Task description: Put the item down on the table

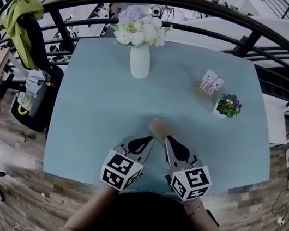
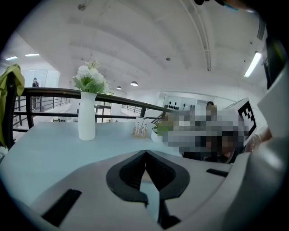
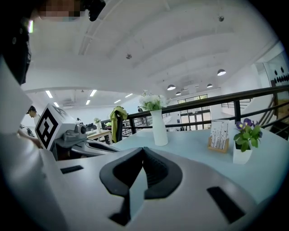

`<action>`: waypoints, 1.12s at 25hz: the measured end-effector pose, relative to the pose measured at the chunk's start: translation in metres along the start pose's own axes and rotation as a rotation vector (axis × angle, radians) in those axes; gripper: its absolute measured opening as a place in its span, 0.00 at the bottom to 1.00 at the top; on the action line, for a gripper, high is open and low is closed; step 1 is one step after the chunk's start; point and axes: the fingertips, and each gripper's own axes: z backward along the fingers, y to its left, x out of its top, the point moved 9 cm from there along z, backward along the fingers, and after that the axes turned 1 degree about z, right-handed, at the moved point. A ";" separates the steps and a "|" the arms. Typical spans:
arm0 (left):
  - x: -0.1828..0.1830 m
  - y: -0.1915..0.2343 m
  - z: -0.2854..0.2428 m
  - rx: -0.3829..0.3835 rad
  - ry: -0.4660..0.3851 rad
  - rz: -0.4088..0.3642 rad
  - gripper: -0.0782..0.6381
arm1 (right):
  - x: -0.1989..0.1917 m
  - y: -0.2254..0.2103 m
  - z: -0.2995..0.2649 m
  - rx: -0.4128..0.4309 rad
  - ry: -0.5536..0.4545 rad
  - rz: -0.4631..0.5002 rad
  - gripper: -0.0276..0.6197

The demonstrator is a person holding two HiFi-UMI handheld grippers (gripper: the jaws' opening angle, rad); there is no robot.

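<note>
A small tan, rounded item (image 1: pixel 160 127) lies on the pale blue table (image 1: pixel 89 130) near its front edge; it is blurred. In the head view my left gripper (image 1: pixel 150 138) and right gripper (image 1: pixel 168 139) point at it from the near side, tips just short of it, one on each side. Whether either tip touches it I cannot tell. In the left gripper view the left gripper (image 2: pixel 145 152) has its jaws closed tip to tip, nothing clamped. In the right gripper view the right gripper (image 3: pixel 143 149) is shut too, with only table surface showing behind the pads.
A white vase of flowers (image 1: pixel 140 60) stands at the far middle of the table. At the far right are a card holder (image 1: pixel 210 84) and a small potted plant (image 1: pixel 227 106). A dark railing (image 1: pixel 207 8) runs behind. A chair with a green jacket (image 1: pixel 21 21) stands at the left.
</note>
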 end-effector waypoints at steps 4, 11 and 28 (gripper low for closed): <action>-0.006 -0.003 0.001 -0.012 0.013 0.015 0.13 | -0.004 0.003 0.002 0.013 0.024 -0.005 0.05; -0.014 -0.009 -0.002 -0.045 0.085 0.033 0.13 | -0.012 0.002 0.000 0.027 0.081 0.002 0.05; -0.027 -0.003 -0.012 -0.057 0.133 0.054 0.13 | -0.026 -0.003 -0.001 0.061 0.112 -0.046 0.05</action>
